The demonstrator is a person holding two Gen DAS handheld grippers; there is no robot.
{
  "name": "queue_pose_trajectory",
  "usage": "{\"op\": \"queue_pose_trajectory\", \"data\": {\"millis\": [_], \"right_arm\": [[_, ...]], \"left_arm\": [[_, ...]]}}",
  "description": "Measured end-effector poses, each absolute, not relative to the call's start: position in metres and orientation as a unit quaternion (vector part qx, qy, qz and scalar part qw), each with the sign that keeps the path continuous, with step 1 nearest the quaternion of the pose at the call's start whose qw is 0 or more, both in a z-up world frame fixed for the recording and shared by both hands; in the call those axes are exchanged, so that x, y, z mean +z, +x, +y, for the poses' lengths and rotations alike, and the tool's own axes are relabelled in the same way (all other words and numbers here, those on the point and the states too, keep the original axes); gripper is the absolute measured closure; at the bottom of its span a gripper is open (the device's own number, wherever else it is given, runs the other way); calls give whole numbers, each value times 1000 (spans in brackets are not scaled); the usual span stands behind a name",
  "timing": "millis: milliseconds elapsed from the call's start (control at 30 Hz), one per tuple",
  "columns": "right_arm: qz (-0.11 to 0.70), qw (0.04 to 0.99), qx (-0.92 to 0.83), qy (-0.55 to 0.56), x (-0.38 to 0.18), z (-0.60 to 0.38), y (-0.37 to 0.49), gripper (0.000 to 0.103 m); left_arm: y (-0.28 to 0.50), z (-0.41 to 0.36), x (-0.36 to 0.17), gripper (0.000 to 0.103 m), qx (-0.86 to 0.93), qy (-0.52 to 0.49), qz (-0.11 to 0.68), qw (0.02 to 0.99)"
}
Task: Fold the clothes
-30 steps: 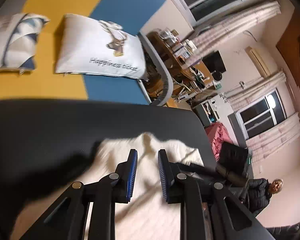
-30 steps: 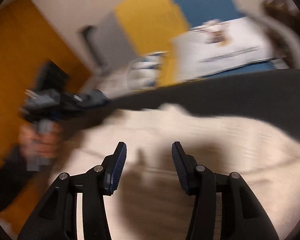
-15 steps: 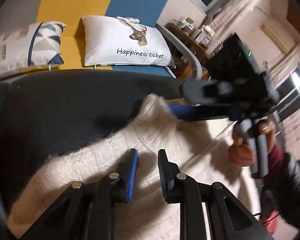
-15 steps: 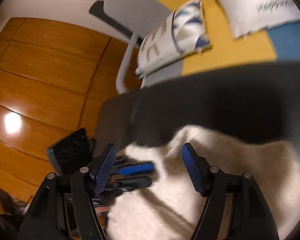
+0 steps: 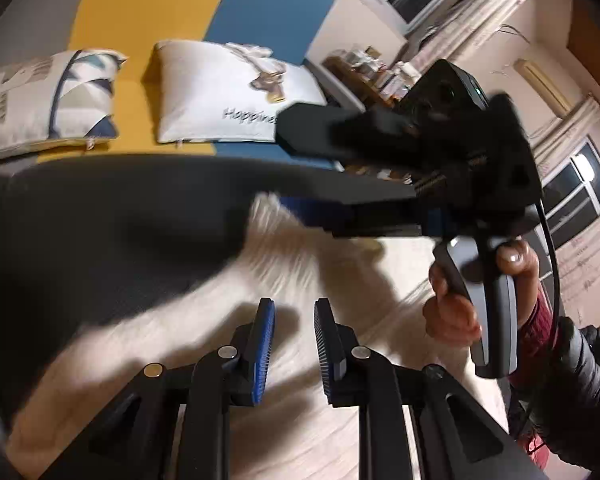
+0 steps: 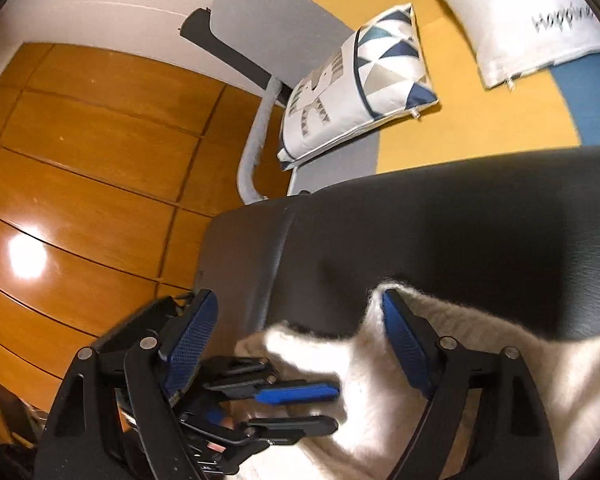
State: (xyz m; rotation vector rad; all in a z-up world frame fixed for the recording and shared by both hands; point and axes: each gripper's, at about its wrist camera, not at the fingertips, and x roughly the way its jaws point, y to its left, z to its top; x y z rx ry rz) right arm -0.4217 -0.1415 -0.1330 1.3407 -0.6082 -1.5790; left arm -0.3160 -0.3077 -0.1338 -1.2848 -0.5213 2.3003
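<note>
Garment: the cream knit sweater (image 5: 300,280) lies spread on the dark bench (image 5: 100,208), its fuzzy far end raised into a small peak; it fills the near half of both views, so I work it from above where it lies.

Left tongs (image 5: 294,338): these hover just over the near part of the sweater, the pads a narrow gap apart with nothing between them. I judge they wait here to take or pin the cloth once the far edge is handled.

Right tongs (image 6: 296,334): the jaws are opening and already stand wide. The raised far edge of the sweater sits between them; the right pad touches the fuzzy peak, the left pad stands clear over the bench edge, so nothing is clamped. I spread them, I think, to straddle that thick lump of knit.

Crossing: in the right wrist view my left tongs (image 6: 296,408) lie low and to the left, just beside the cloth; both tools crowd the same end, so a bump is possible.

Background: two pillows (image 5: 228,92) rest far off on a yellow and blue sofa, well apart from the work.

Step, as I judge it: early in the fold, about to take the far edge.
</note>
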Motion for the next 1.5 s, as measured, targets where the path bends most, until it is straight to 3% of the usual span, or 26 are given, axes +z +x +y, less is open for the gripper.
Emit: {"op": "queue_pose_trajectory", "data": {"millis": [133, 300, 367, 400, 433, 533, 600, 700, 767, 833, 933, 1100, 1300, 1400, 1467, 1500], "right_arm": [[-246, 464, -659, 539, -121, -114, -417, 18], [-211, 475, -655, 549, -112, -76, -391, 18], [-174, 447, -669, 568, -121, -67, -382, 18], [-159, 413, -687, 577, -131, -60, -383, 20], [-176, 394, -695, 575, -139, -49, -386, 36], [-266, 376, -694, 553, -148, -17, -393, 45], [-286, 378, -694, 542, -150, -7, -391, 45], [-273, 379, -711, 526, -136, -1, -379, 43], [-276, 387, -721, 505, -126, 7, -373, 38], [-290, 370, -727, 501, -128, 16, -377, 27], [-306, 326, -729, 518, -145, 26, -388, 35], [-317, 315, -739, 505, -119, 57, -361, 35], [-342, 326, -737, 483, -97, 117, -265, 24], [-332, 260, -756, 501, -111, 135, -242, 24], [-379, 246, -749, 484, -127, 151, -236, 32], [-406, 238, -746, 471, -129, 159, -234, 37]], "left_arm": [[-324, -300, -140, 84, 831, -486, -180, 201], [-326, -314, -148, 84, 816, -481, -260, 187], [-325, -313, -149, 91, 822, -481, -250, 173], [-324, -313, -150, 99, 824, -481, -249, 166], [-324, -316, -152, 99, 822, -481, -257, 163], [-326, -323, -157, 99, 813, -480, -288, 163], [-322, -326, -151, 84, 814, -472, -298, 158], [-312, -320, -136, 81, 840, -443, -269, 161], [-313, -315, -139, 81, 844, -452, -247, 148], [-316, -314, -146, 85, 846, -457, -239, 138], [-316, -322, -152, 88, 844, -446, -264, 135], [-283, -320, -126, 82, 855, -424, -268, 134], [-209, -303, -122, 81, 877, -402, -236, 116], [-201, -316, -150, 85, 866, -418, -262, 85], [-199, -325, -148, 89, 856, -414, -298, 86], [-198, -326, -142, 83, 851, -415, -311, 82]]}}
